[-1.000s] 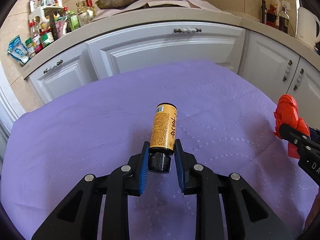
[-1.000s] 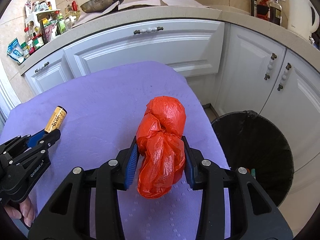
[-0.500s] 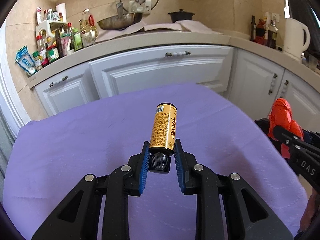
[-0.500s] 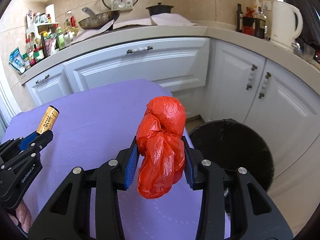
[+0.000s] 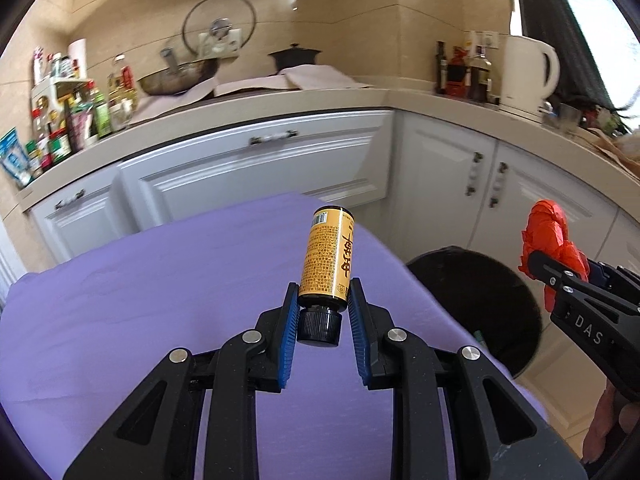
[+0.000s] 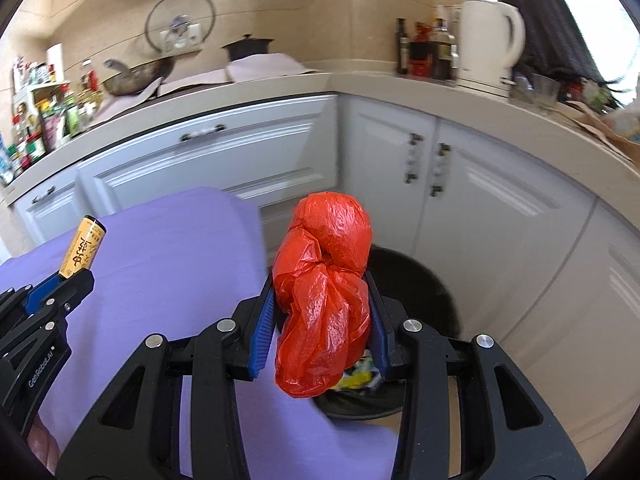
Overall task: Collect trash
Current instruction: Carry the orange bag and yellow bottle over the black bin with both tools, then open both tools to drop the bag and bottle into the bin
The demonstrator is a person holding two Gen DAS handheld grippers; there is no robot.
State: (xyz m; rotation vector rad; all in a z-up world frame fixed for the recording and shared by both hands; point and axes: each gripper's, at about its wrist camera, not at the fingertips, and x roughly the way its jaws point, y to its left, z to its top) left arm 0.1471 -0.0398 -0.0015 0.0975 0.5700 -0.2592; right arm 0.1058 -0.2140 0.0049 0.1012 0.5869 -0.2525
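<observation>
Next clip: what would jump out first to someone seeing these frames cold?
The bright red plastic bag clamped in the right gripper, held out past the purple table edge over the black trash bin. Then the yellow bottle pinched cap-end in the left gripper, above the table.

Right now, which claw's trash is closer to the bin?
The right claw: its red bag hangs at the black bin, while the yellow bottle is above the purple table.

The red bag [image 6: 324, 300] hides most of the black bin's [image 6: 420, 280] inside.
</observation>
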